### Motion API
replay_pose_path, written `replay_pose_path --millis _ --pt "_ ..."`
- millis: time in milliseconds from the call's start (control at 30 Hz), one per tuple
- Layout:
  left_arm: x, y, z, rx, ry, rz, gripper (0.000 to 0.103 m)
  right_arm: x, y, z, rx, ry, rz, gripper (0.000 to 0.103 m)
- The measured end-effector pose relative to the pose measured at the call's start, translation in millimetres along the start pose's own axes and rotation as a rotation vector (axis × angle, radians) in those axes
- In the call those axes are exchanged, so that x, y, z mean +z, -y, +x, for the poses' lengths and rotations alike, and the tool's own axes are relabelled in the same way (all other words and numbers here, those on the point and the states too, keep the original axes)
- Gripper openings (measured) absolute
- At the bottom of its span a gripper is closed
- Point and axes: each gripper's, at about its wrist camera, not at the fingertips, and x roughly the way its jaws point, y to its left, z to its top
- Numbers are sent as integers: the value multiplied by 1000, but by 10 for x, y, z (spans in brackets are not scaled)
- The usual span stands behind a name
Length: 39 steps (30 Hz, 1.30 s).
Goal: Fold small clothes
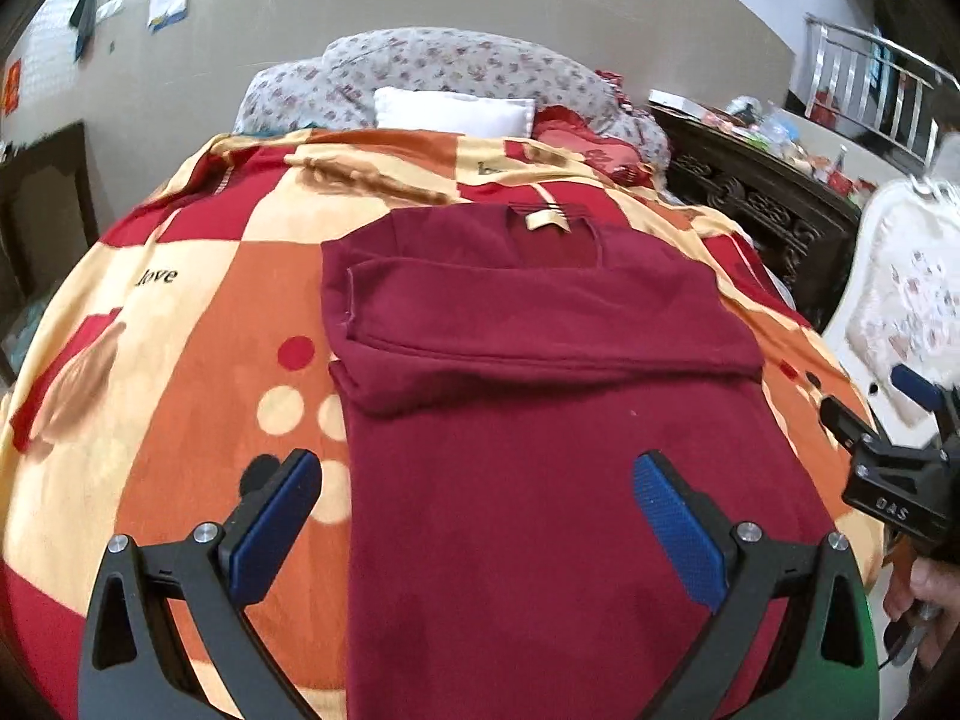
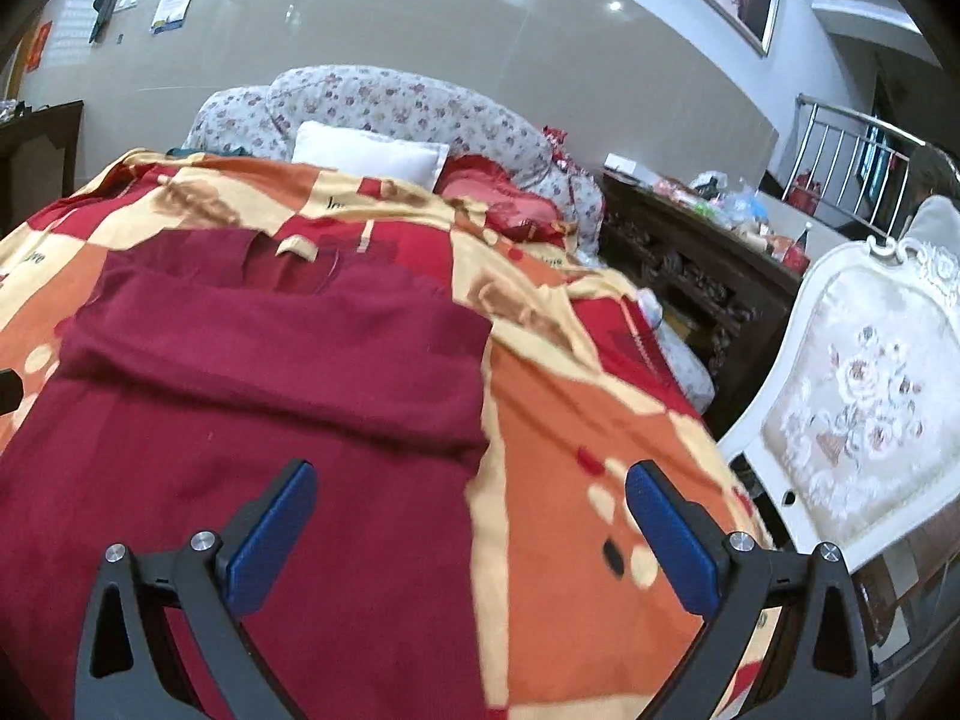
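A dark red knitted sweater (image 1: 540, 420) lies flat on a red, orange and cream patterned blanket (image 1: 180, 312), its sleeves folded across the chest and its beige neck label (image 1: 547, 221) at the far end. The left gripper (image 1: 477, 516) hangs over the hem, jaws wide and empty. Only the left wrist view shows the right gripper (image 2: 471, 531) from outside; its own view shows it spread wide over the sweater's right edge, beside a white upholstered chair (image 2: 852, 420).
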Motion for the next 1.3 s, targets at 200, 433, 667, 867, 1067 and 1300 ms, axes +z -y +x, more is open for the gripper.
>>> replay_pose_path --millis 200,433,667,867,1067,1300 --pt "-143 3 -69 15 -8 38 103 -145 -27 36 37 -53 21 103" --pt "-479 -253 -309 -21 -26 49 103 -286 76 -42 176 -98 59 103" --pt "-1278 -482 -780 -127 -34 168 103 -997 530 -597 690 -76 106 103" --pt "-1726 -431 -891 -200 -119 121 103 -1772 603 -900 731 -94 109 103" --pt "-1748 -354 -928 -229 -88 67 102 -2089 604 -750 757 -149 239 99" --pt "-1781 -268 -932 -223 -94 98 62 -2115 587 -591 833 -188 309 74"
